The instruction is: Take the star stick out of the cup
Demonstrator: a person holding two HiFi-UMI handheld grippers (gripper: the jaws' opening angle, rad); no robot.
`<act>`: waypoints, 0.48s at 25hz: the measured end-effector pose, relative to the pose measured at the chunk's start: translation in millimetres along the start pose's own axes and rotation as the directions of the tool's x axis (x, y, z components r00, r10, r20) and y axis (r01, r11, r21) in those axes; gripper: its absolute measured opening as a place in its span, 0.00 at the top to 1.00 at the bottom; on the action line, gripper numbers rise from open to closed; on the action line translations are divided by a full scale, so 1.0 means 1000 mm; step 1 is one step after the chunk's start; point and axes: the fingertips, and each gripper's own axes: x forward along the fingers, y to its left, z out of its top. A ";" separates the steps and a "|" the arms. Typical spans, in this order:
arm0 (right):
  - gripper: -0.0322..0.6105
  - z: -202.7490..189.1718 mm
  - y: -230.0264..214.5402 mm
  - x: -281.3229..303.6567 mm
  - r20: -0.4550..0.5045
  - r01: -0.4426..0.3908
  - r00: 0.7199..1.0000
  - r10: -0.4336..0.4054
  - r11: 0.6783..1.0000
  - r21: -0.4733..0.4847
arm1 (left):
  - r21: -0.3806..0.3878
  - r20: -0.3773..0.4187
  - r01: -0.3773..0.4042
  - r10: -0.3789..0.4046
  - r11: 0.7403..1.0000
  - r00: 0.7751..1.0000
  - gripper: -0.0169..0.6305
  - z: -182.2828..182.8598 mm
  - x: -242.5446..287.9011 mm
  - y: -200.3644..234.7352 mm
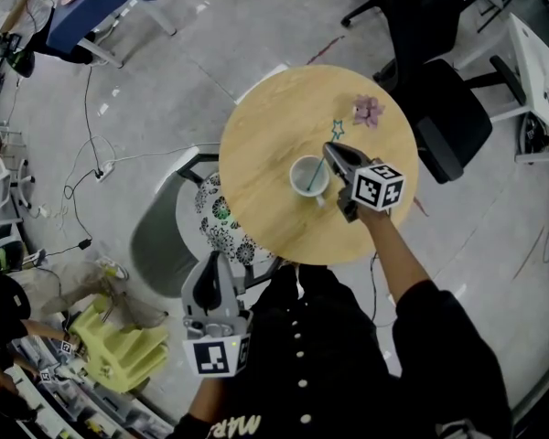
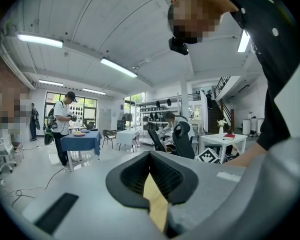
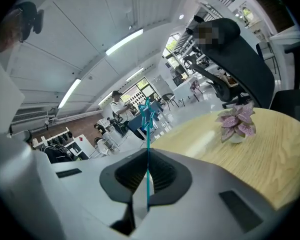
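At the near left, the left gripper [image 1: 215,263] hangs off the edge of the round wooden counter [image 1: 265,144], above a stool with a patterned seat [image 1: 221,222]. In the left gripper view its dark fingers [image 2: 132,176] meet at their tips with nothing between them; only a wedge of the counter's wood shows in the gap behind the tips.

The white cup [image 1: 308,176] stands upright near the middle of the counter. The teal star stick [image 1: 317,174] leans out of it toward the far right, its lower end inside the cup and its star above the rim on the far side.

Just right of the cup, the right gripper [image 1: 332,151] reaches in from the near right. In the right gripper view its fingers [image 3: 130,176] are clamped together on the thin shaft of the star stick [image 3: 148,134], which runs straight up between them to the star.

A small potted plant with pink leaves [image 1: 367,111] sits at the far right of the counter, apart from the cup. A black office chair [image 1: 439,108] stands on the floor beyond the counter's right edge.
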 end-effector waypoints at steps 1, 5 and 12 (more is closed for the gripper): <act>0.94 0.003 0.003 -0.001 0.011 -0.003 1.000 0.003 1.000 -0.008 | 0.005 0.000 -0.001 0.001 1.000 1.000 0.97 0.001 -0.001 0.000; 0.94 0.018 0.021 -0.011 0.058 -0.018 0.998 0.022 0.998 -0.056 | 0.023 0.025 0.020 -0.021 1.000 0.999 0.97 0.013 -0.006 -0.004; 0.94 0.045 0.056 -0.041 0.138 -0.019 0.990 0.038 0.990 -0.138 | 0.036 0.085 0.042 -0.045 0.998 0.995 0.97 0.037 -0.010 -0.008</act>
